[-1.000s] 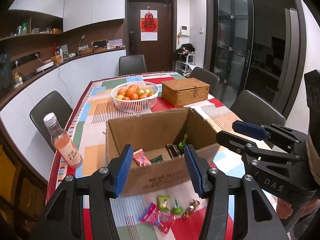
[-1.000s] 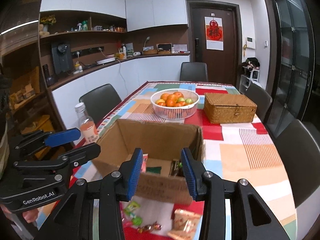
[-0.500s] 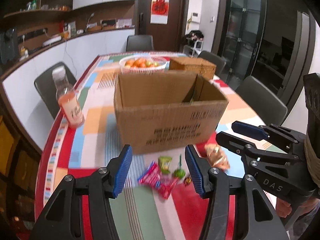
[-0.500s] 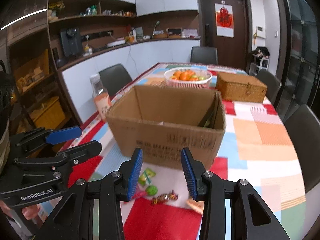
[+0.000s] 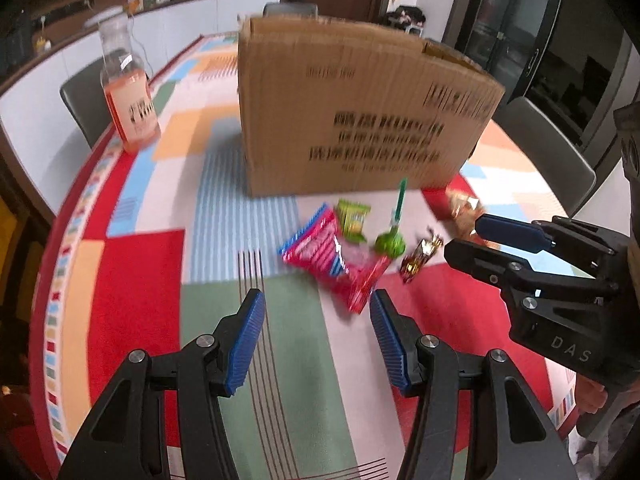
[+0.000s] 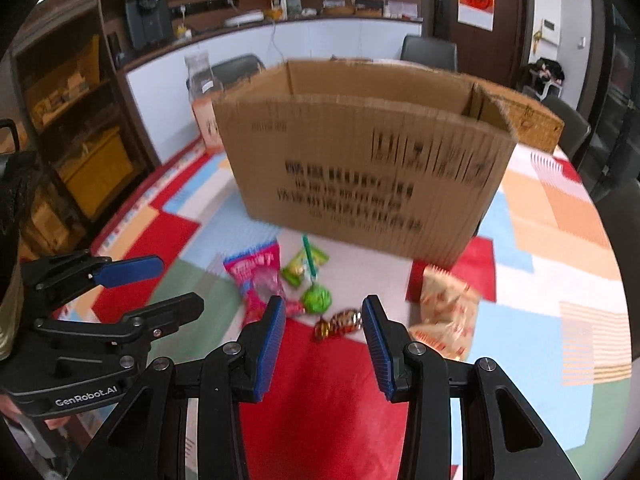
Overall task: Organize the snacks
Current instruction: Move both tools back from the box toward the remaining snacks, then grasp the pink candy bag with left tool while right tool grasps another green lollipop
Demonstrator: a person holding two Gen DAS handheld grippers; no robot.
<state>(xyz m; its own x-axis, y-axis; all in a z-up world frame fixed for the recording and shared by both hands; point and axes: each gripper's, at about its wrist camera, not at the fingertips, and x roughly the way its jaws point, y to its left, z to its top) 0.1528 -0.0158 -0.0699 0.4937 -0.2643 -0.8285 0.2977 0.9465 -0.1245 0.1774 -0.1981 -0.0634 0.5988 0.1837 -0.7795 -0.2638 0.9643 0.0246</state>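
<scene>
Presently both tongs, left gripper [image 5: 316,336] and right gripper [image 6: 324,334], gape empty; ahead, pink packet [image 5: 340,258] and gold candy [image 6: 338,322] crowd together; either could snag neighbours.

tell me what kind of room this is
Most likely a home dining room: a long table under a patchwork tablecloth, dining chairs around it, and a wall counter with shelves holding small appliances.

A cardboard box [image 5: 360,108] stands on the desk [image 5: 132,280], a bottle [image 5: 130,92] to its left. Before the box lie a snack packet [image 5: 336,256], a small sachet [image 5: 352,218], a lollipop [image 5: 390,242], a wrapped candy [image 5: 420,258] and, rightmost, a crinkled bag [image 6: 444,312].
</scene>
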